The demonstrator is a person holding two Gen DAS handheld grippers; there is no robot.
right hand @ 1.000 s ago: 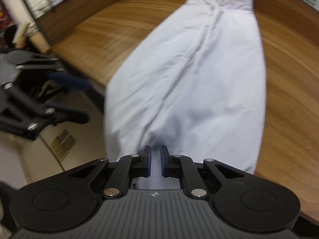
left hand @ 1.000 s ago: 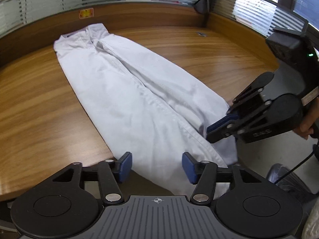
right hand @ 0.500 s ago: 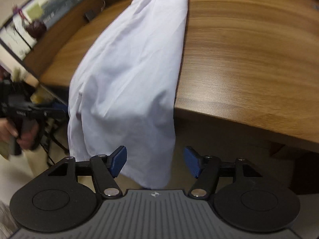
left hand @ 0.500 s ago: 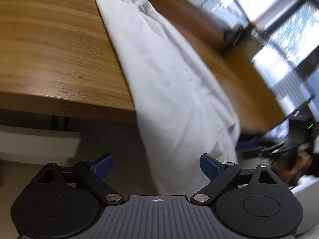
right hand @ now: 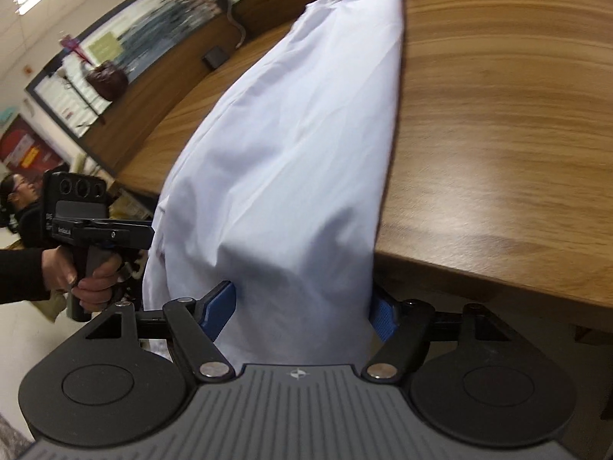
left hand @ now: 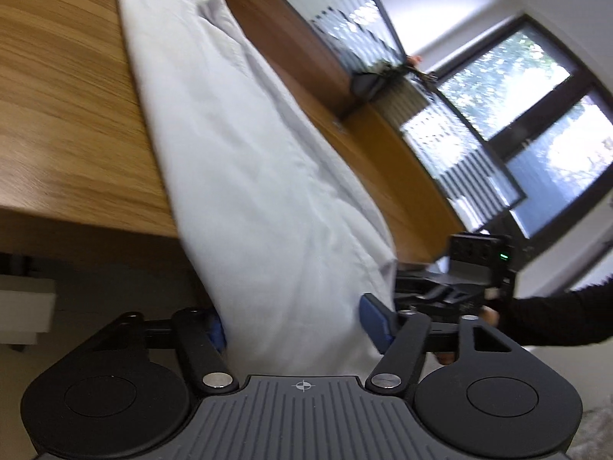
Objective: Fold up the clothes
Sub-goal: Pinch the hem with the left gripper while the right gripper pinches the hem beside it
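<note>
A long white garment (left hand: 237,145) lies lengthwise on the wooden table (left hand: 69,122), its near end hanging over the table's front edge. My left gripper (left hand: 297,329) is open below the edge, and the hanging cloth falls between its blue pads. In the right wrist view the same garment (right hand: 302,145) drapes down between the open fingers of my right gripper (right hand: 302,312). Each gripper shows in the other's view: the right gripper (left hand: 421,291) at the cloth's right edge, the left gripper (right hand: 145,234) at its left edge. Their fingertips are hidden by the cloth.
A raised wooden ledge (left hand: 306,57) with frosted glass runs along the table's far side. A small dark object (right hand: 215,56) lies on the table. A hand (right hand: 92,276) and dark sleeve (left hand: 551,318) hold the grippers. Windows (left hand: 536,115) stand at the right.
Both grippers dropped from table level to below the front edge. The right gripper, shut a second ago, has opened. The hanging hem now lies between both pairs of fingers.
</note>
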